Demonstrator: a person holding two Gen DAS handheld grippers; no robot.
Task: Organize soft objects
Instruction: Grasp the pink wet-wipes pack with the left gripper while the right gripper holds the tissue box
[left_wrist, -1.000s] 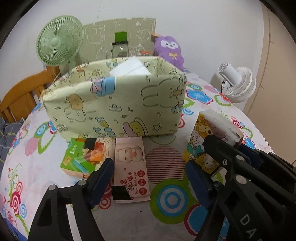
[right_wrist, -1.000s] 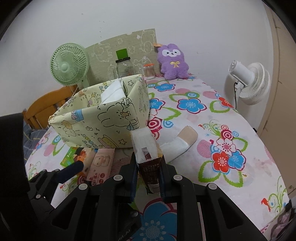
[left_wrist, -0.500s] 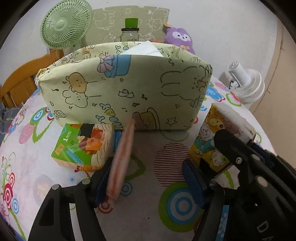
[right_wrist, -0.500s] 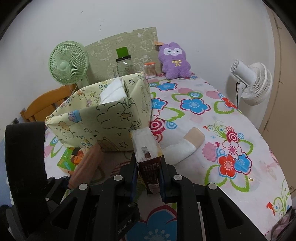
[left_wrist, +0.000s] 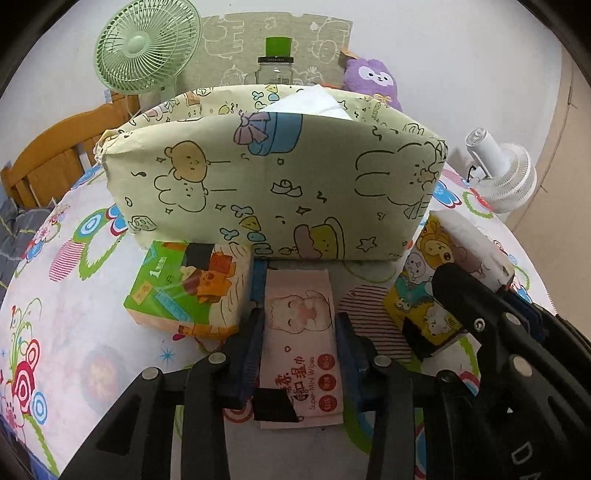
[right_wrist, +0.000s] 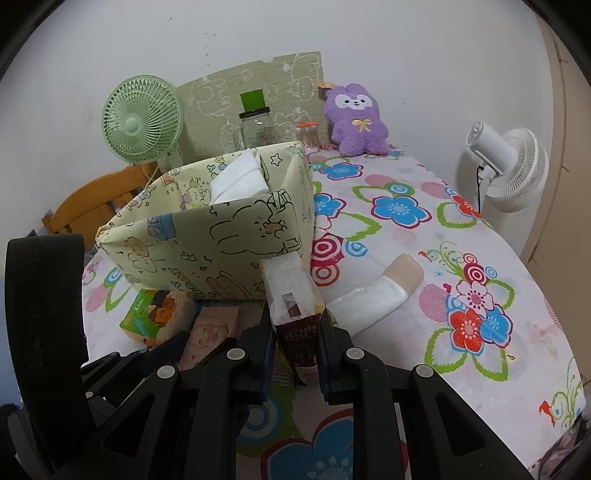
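Straight ahead of the left tongs (left_wrist: 300, 332) the fabric box (left_wrist: 273, 177) walls off the way; a green tissue pack (left_wrist: 184, 291) crowds their left. Right of the right tongs (right_wrist: 295, 332), open bench (right_wrist: 480, 258) beyond a white pack (right_wrist: 373, 299).

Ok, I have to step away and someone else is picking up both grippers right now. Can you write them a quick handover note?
Left gripper: jaws have just been closing on the pink wet wipes pack, now pinched between them.
Right gripper: shut on the cartoon-print tissue pack, held near the bin's front corner.
Fabric storage bin: stands upright on the flowered table, with white tissue already inside.
Left to do: drop both held packs into the bin, then the green tissue pack lying beside the left gripper and the white-and-tan pack lying to the right.
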